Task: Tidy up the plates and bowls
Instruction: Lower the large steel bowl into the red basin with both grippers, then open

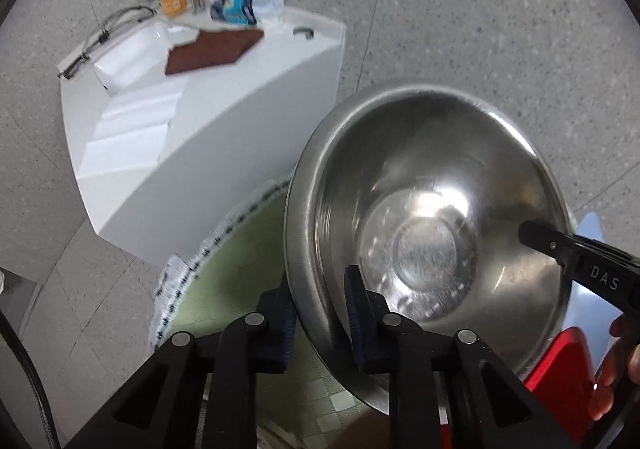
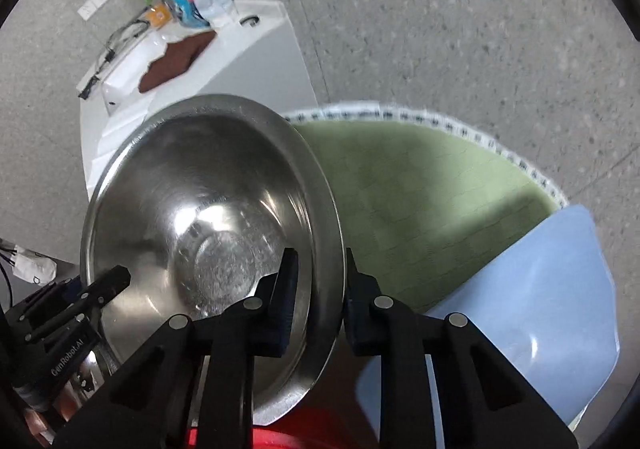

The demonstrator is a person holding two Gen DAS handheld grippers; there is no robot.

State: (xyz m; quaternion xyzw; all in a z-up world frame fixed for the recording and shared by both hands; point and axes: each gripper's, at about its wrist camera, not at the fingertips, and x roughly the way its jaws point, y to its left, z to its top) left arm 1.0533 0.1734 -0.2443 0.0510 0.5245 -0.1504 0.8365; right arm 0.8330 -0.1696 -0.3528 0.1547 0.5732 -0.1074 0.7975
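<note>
**Both my grippers pinch the steel bowl by opposite rims**

Left wrist view: my left gripper (image 1: pixel 318 313) sits at the bottom centre of the frame, clenched on the near rim of the steel bowl (image 1: pixel 424 233), one finger inside the wall and one outside. I grip the rim because the wall is thin enough to fit between the pads, and the curved body offers nothing else to catch. The bowl fills the lower right, tilted, with its open side toward the lens. At the right edge my right gripper (image 1: pixel 560 245) reaches in and bites the opposite rim. Two grips keep a wide, slick bowl from swinging, I judge. Beneath it lies a green mat (image 1: pixel 236 269), with a red thing (image 1: pixel 560 369) at lower right and a pale blue plate (image 1: pixel 590 313) just beside it. A white counter (image 1: pixel 224 153) with a brown cloth (image 1: pixel 216 51) fills the upper left.

Right wrist view: my right gripper (image 2: pixel 320 301), bottom centre, is closed across the bowl's rim (image 2: pixel 208 217), which stands nearly edge-on between the fingers. My left gripper (image 2: pixel 108 281) enters at lower left, its tip on the far rim. The bowl hangs above the mat (image 2: pixel 420 201), left of centre. The blue plate (image 2: pixel 540 289) lies at lower right, overlapping the mat's edge. Setting the bowl down calls for both grippers to lower together.
</note>
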